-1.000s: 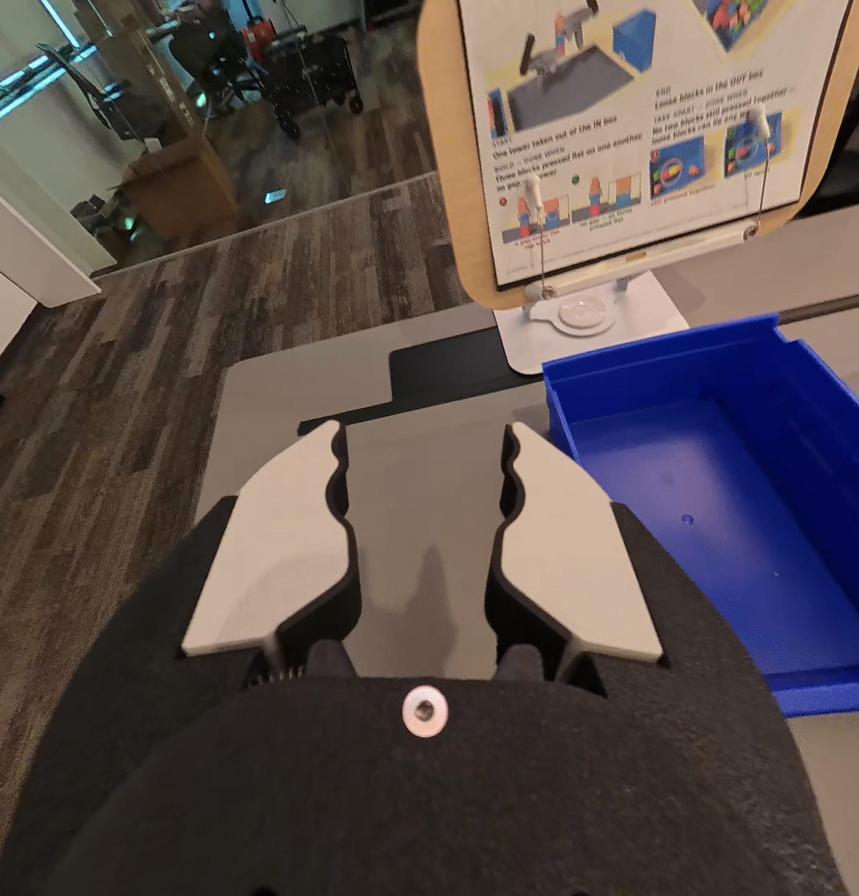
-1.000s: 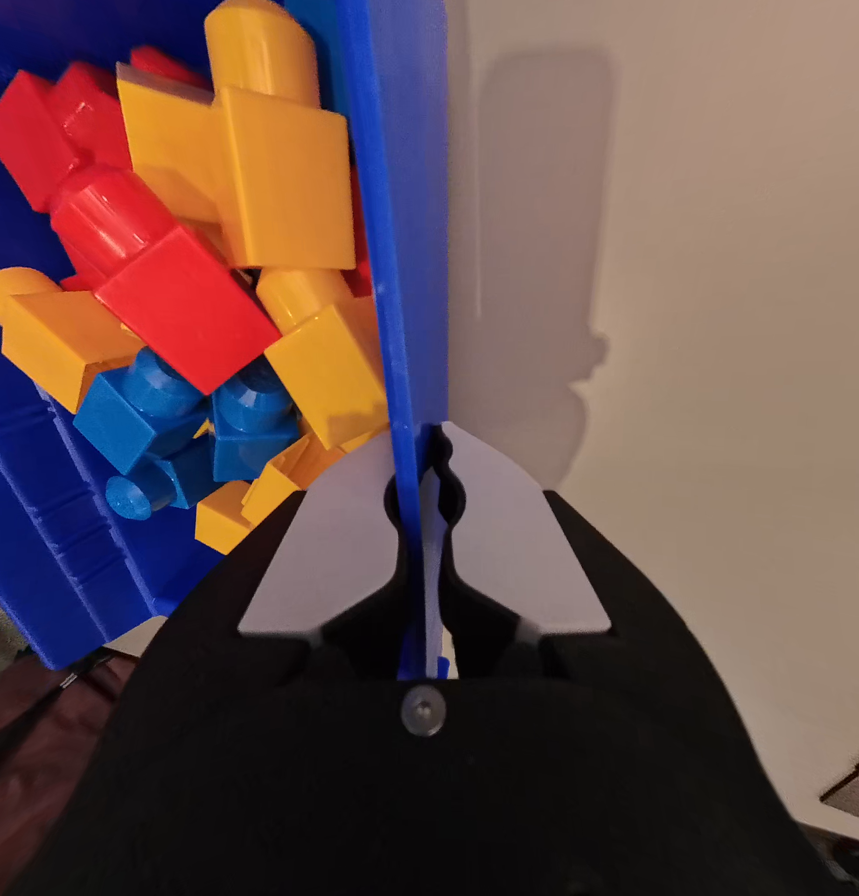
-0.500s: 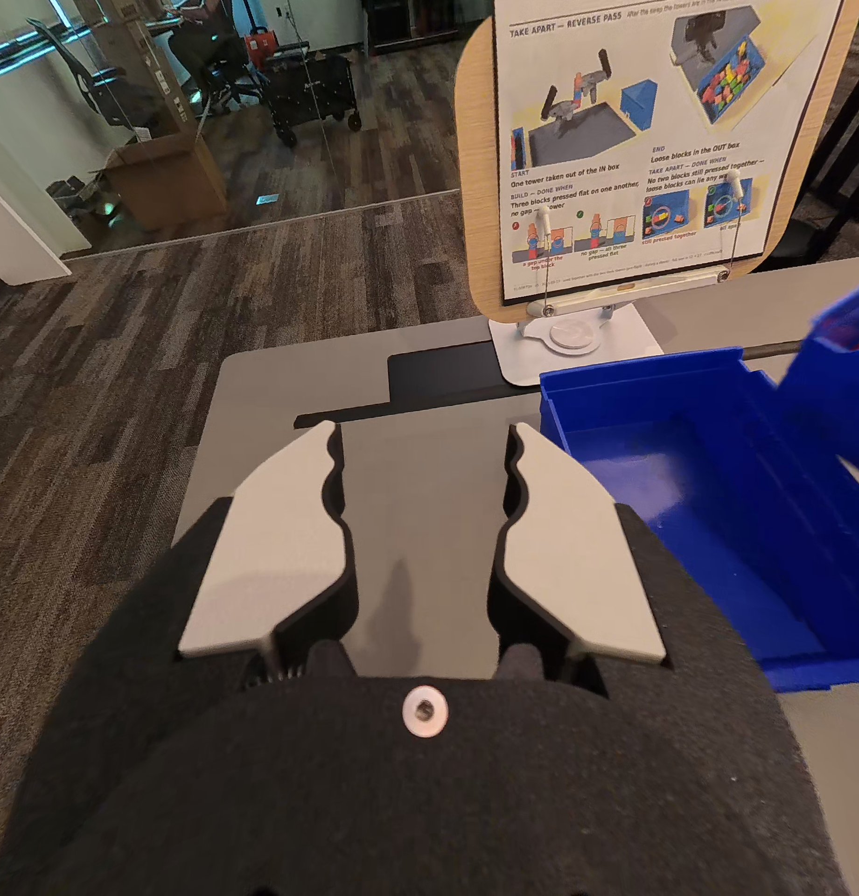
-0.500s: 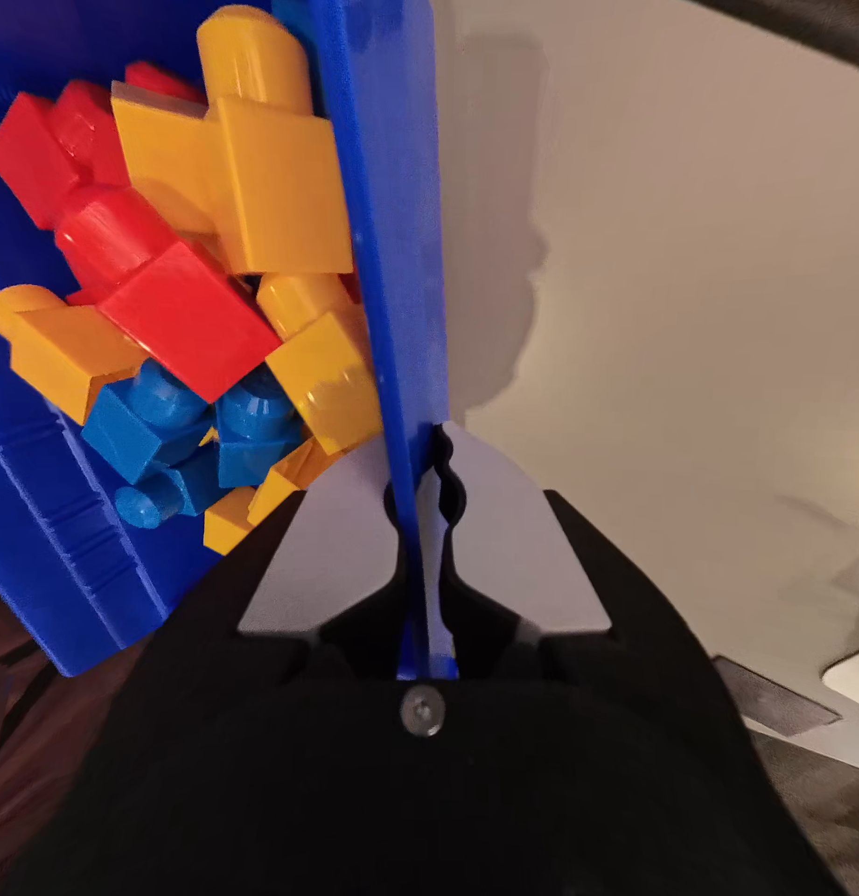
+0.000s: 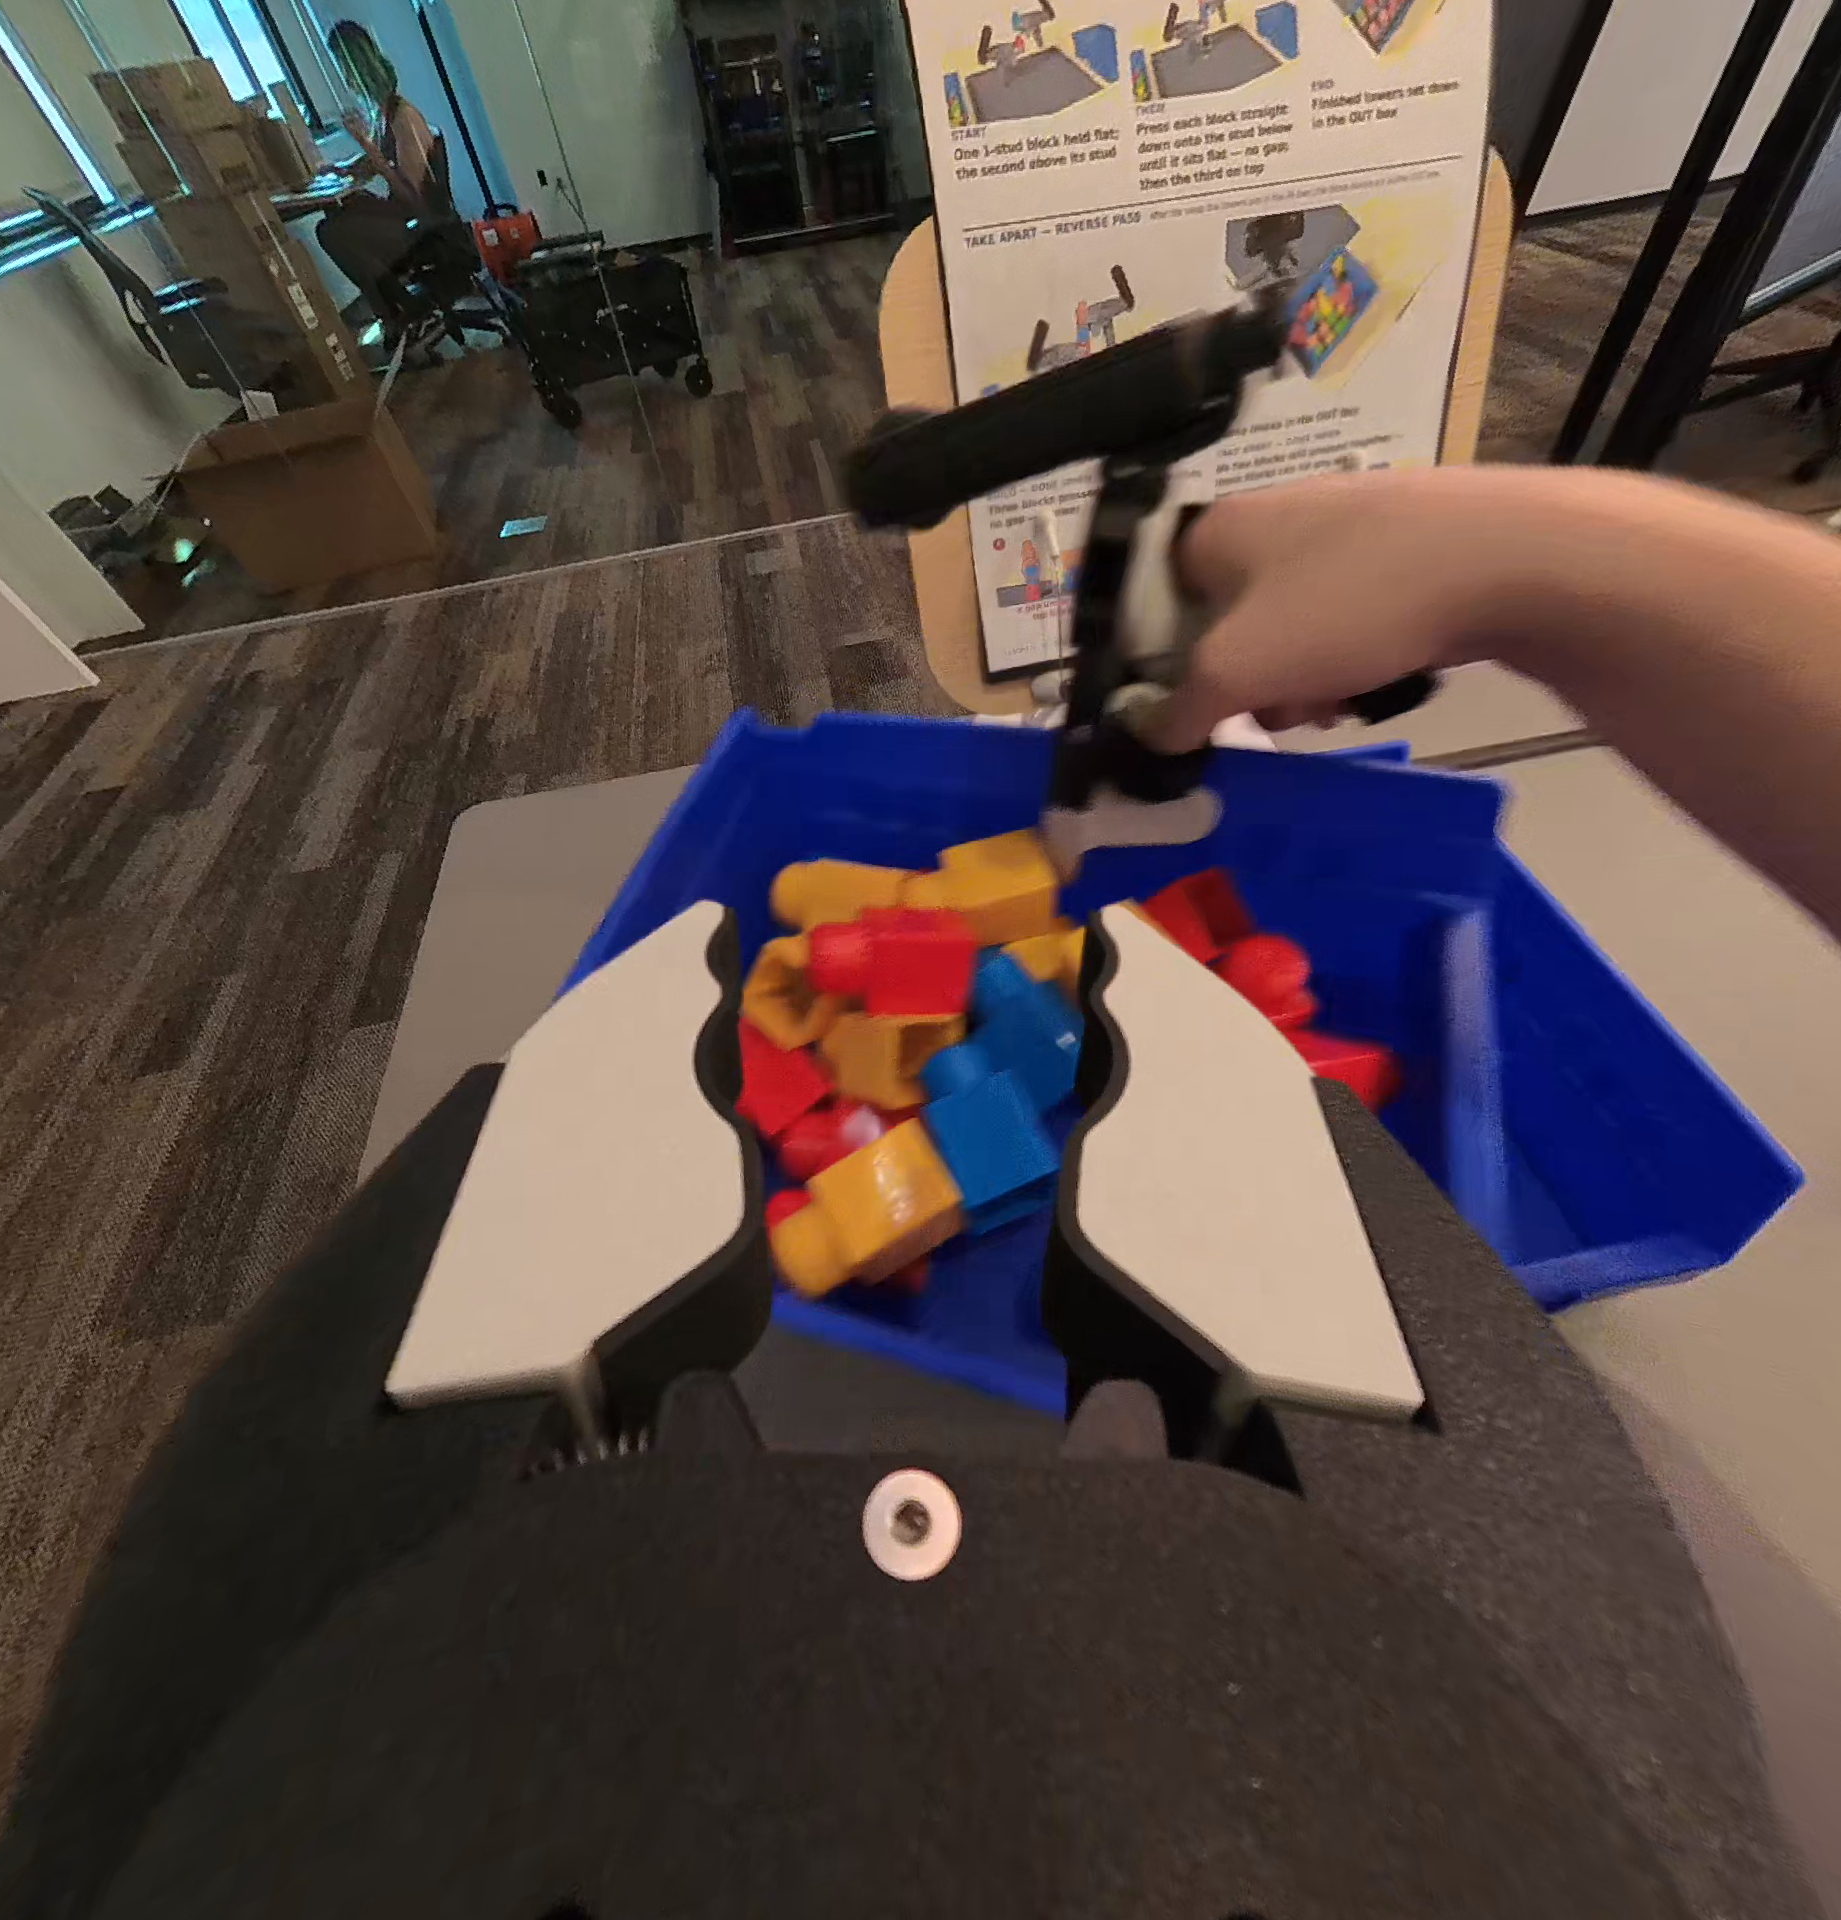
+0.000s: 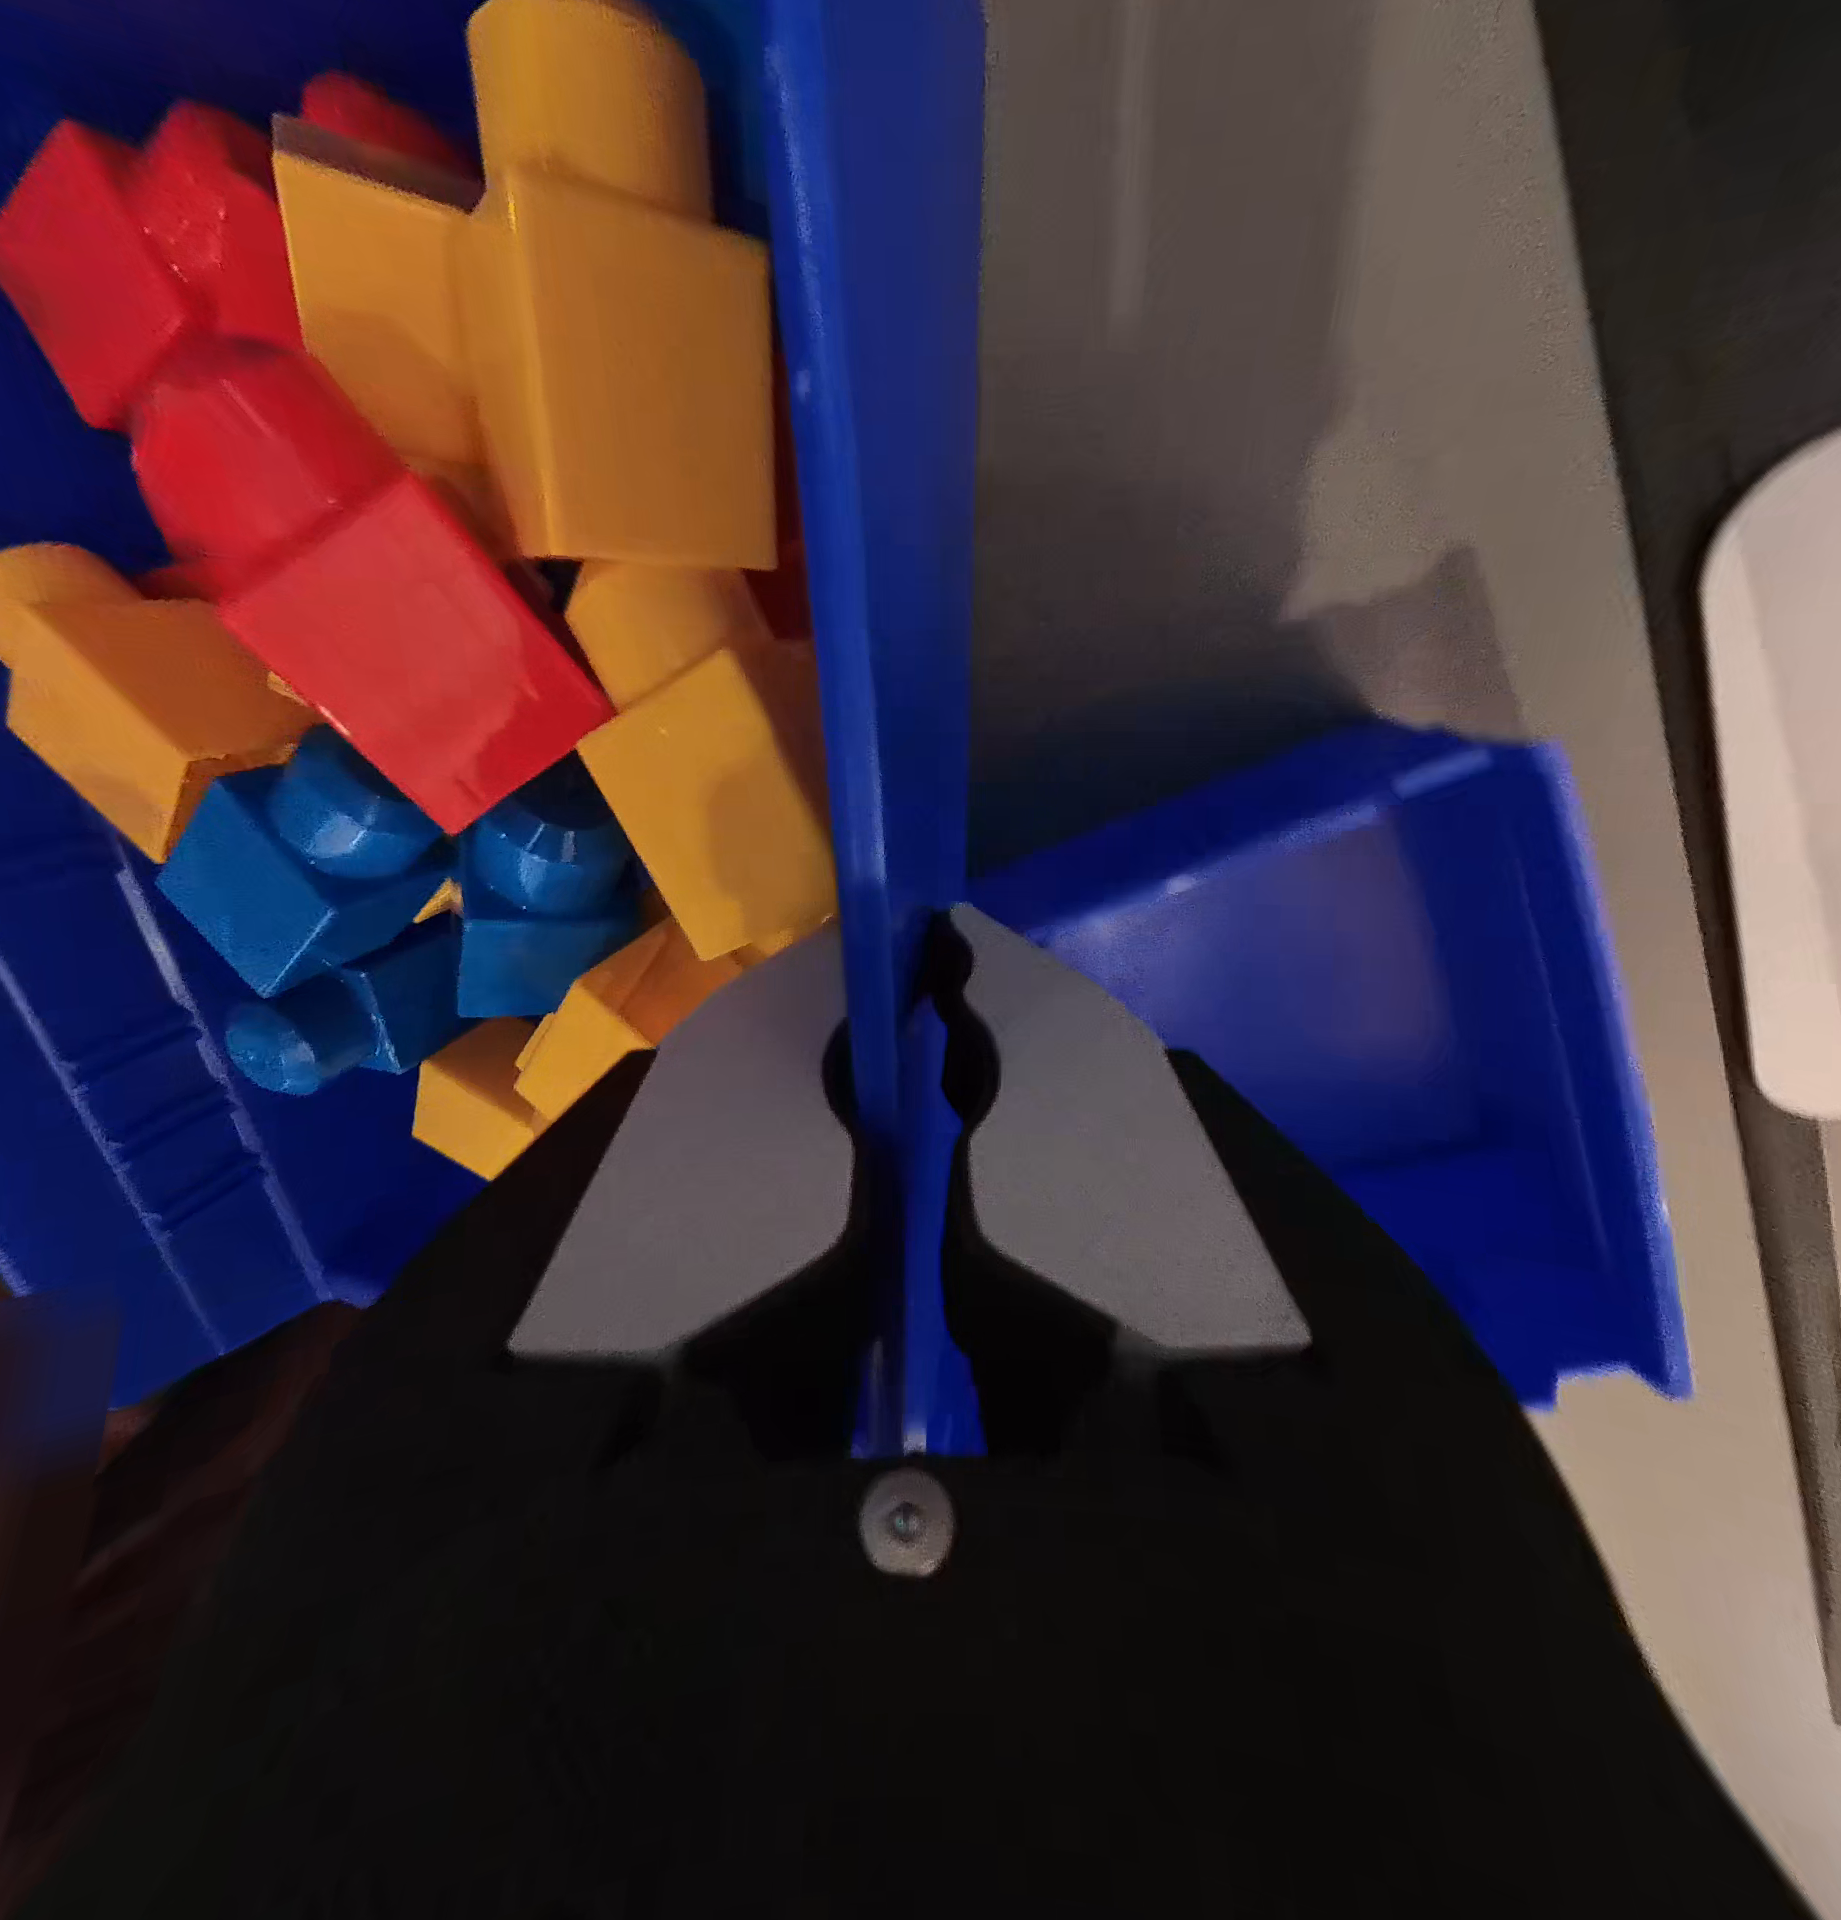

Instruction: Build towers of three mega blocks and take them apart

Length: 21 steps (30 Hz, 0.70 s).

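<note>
On a grey table (image 5: 542, 883), I carry a blue bin (image 5: 1581, 1091) full of loose blocks, its wall clenched between the fingers of my right gripper (image 6: 921, 935), both pads pressed on the thin plastic. The bin hangs tilted over a second, empty blue bin (image 6: 1415, 1039) that sits on the table just beyond it. Inside the carried bin lie the task's pieces in a jumbled heap: yellow blocks (image 6: 625, 364), red blocks (image 6: 376, 603) and blue blocks (image 6: 303, 873), none of them visibly joined into a tower of three. My left gripper (image 5: 911, 997) hovers near the bin with its fingers spread wide and nothing between them; the blocks seen through the gap lie farther off, down in the bin. At the far edge stands an instruction board (image 5: 1207, 208) on a wooden stand. By my reading, building has not begun in this round: no tower stands anywhere in view, and every block has yet to be picked, stacked and pulled apart.
</note>
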{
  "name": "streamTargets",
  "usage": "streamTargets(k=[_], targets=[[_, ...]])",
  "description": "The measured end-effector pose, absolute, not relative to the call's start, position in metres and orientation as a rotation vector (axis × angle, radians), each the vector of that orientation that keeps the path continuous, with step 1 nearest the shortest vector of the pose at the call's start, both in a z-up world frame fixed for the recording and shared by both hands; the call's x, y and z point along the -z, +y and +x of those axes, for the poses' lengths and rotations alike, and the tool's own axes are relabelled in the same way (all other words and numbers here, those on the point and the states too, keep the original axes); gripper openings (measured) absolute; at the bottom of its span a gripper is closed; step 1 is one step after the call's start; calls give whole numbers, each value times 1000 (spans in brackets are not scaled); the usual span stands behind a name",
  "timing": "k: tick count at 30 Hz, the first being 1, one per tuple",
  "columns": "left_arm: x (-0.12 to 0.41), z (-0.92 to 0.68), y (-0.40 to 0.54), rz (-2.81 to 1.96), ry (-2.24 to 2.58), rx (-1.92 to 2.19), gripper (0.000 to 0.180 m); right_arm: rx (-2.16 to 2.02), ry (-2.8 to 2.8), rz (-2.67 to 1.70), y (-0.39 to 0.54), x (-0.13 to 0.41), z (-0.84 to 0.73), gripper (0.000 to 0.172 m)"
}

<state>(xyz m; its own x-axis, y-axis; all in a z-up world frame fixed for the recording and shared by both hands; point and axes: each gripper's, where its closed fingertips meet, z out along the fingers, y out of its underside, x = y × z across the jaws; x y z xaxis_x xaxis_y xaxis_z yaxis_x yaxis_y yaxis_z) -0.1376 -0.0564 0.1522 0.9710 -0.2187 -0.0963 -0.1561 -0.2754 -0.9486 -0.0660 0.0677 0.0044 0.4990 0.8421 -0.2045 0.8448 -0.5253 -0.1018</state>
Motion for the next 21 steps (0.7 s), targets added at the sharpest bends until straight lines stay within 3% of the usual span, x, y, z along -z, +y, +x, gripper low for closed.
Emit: streamTargets(k=[9,21], targets=[[-144,-129,-63,-1890,342,101,68,400,1722,2535,54,54,-208,9],[-133,-126,-56,-1937,391,128,68,530,1612,2615,70,114,-240,10]])
